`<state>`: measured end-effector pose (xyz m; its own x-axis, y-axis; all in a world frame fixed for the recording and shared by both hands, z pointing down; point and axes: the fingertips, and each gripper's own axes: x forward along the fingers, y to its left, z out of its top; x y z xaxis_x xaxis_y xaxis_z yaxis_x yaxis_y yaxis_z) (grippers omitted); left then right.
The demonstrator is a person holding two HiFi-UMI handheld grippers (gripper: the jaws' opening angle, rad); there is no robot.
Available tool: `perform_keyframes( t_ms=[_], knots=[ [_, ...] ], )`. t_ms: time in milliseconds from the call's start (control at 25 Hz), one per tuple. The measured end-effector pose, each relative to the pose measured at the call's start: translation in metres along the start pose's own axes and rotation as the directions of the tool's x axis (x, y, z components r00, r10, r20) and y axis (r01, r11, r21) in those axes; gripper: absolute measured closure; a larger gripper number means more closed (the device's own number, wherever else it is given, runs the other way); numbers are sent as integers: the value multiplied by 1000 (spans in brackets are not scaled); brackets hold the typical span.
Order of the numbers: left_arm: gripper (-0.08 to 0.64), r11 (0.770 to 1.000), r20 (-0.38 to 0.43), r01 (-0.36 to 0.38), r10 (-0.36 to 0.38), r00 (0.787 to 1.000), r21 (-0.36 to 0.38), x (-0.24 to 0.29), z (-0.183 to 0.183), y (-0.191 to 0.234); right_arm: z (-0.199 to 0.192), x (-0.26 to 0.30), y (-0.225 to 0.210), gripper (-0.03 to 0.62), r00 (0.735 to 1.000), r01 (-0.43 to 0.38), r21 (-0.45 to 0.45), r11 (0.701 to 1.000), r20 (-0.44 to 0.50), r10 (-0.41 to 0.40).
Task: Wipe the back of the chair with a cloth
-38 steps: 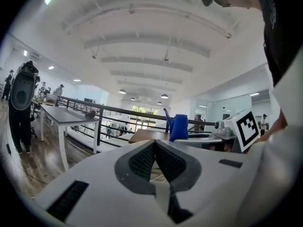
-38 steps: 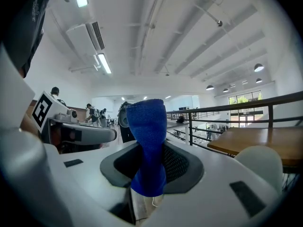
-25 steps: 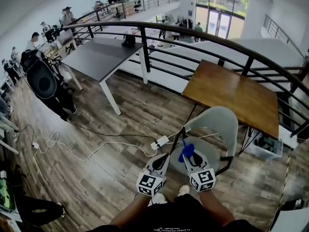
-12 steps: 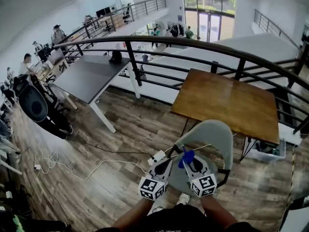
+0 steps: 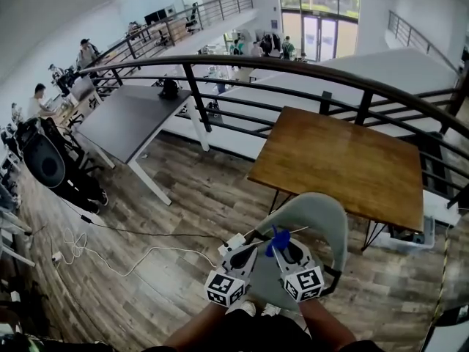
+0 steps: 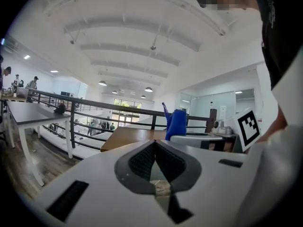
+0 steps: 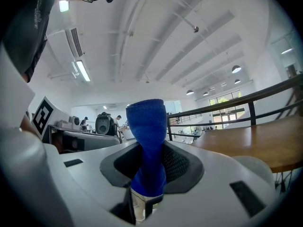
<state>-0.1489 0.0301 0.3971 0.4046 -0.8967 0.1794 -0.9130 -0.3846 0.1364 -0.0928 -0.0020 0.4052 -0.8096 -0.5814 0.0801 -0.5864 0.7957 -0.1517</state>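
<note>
Blue cloth (image 7: 147,143) clamped in right tongs (image 5: 282,246) over the chair (image 5: 316,213)
Right tongs are closed tight on the cloth, which stands upright from their tips; left tongs (image 6: 155,144) beside them are closed with nothing between. Beyond the grey chair back stands a wooden counter (image 5: 344,163).

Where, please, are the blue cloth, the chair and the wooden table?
blue cloth (image 7: 147,141), right gripper view, its upright middle.
chair (image 5: 322,220), head view, top of its backrest.
wooden table (image 5: 344,163), head view, centre of its top.
</note>
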Motion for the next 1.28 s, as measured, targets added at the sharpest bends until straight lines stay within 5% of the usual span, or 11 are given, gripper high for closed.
perform_keyframes(
  t_ms=[240, 600, 1280],
  knots=[
    [555, 1000, -12, 14, -14, 1000, 4, 28, 1, 7, 2, 4, -29, 476, 999, 47, 19, 999, 13, -48],
    [555, 984, -26, 174, -173, 985, 39, 78, 1, 23, -6, 16, -66, 476, 981, 194, 31, 981, -4, -194],
    [555, 908, -83, 417, -413, 907, 34, 128, 0, 102, -30, 89, -85, 476, 889, 456, 91, 885, -83, -450]
  ],
)
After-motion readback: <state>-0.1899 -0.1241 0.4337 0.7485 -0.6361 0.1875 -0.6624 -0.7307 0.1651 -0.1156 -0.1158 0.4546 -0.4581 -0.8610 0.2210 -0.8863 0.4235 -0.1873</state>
